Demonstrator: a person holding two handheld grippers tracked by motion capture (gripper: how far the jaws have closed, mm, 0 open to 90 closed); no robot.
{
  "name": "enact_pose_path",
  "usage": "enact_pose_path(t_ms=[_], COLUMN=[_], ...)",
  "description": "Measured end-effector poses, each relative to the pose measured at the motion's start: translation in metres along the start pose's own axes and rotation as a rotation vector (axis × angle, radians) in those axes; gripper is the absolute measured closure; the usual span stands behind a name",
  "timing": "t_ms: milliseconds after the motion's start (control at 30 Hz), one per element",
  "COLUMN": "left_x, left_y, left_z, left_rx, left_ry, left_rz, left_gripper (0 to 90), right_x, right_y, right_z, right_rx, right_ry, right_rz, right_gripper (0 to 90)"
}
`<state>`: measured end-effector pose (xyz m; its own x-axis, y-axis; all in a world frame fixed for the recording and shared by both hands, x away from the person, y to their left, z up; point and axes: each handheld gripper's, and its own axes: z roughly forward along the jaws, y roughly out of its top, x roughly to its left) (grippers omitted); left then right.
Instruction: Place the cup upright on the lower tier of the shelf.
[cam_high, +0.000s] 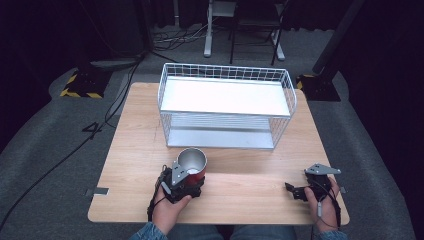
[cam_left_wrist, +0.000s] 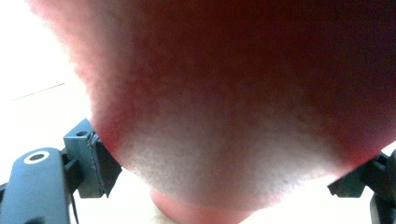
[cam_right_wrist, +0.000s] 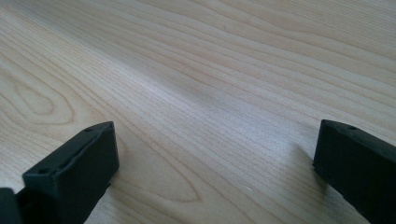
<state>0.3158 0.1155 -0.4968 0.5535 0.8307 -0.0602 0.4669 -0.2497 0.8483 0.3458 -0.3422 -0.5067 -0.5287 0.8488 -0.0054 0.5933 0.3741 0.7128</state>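
A red cup (cam_high: 192, 162) with a shiny metal inside stands upright on the wooden table (cam_high: 140, 150), near the front edge and left of the middle. My left gripper (cam_high: 186, 181) is shut on the cup's lower part from the near side. In the left gripper view the blurred red wall of the cup (cam_left_wrist: 233, 93) sits between the two black pads (cam_left_wrist: 100, 163), which press on its sides. My right gripper (cam_high: 296, 191) rests low at the front right of the table, open, with bare wood between its jaws (cam_right_wrist: 210, 158).
A white wire basket (cam_high: 225, 97) with two levels stands at the back middle of the table, its open side toward the cup. Bare wood lies between the two grippers. Cables and a yellow-black striped base (cam_high: 80, 85) lie on the grey floor to the left.
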Motion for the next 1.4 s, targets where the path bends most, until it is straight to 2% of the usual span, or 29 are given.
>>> enact_pose_path(t_ms=[300,367,400,567,733,933,1200,1400], left_x=[0.001,0.001,0.001,0.001,-0.001,-0.005,-0.005,-0.005], left_y=[0.001,0.002,0.004,0.009,0.021,0.038,0.054,0.066], left_z=[-0.001,-0.003,-0.004,-0.005,-0.006,-0.006,-0.002,0.009], left_rx=[0.006,-0.008,-0.019,-0.026,-0.044,-0.055,-0.073,-0.069], left_ry=[-0.026,-0.030,-0.029,-0.037,-0.044,-0.052,-0.060,-0.068], left_rz=[-0.003,-0.009,0.004,0.008,0.028,0.074,0.093,0.102], left_gripper=[16.0,16.0,16.0,16.1,16.1,16.1,16.0,16.0], right_x=[0.000,0.000,0.000,0.000,0.000,0.000,0.000,0.000], right_y=[0.000,0.000,0.000,0.000,0.000,0.000,0.000,0.000], right_z=[0.000,0.000,0.000,0.000,0.000,0.000,0.000,0.000], right_rx=[0.000,0.000,0.000,0.000,0.000,0.000,0.000,0.000], right_ry=[0.000,0.001,0.002,0.003,0.003,0.003,0.004,0.003], right_rz=[0.000,-0.002,-0.002,-0.004,-0.004,-0.003,-0.003,-0.004], right_gripper=[0.4,0.4,0.4,0.4,0.4,0.4,0.4,0.4])
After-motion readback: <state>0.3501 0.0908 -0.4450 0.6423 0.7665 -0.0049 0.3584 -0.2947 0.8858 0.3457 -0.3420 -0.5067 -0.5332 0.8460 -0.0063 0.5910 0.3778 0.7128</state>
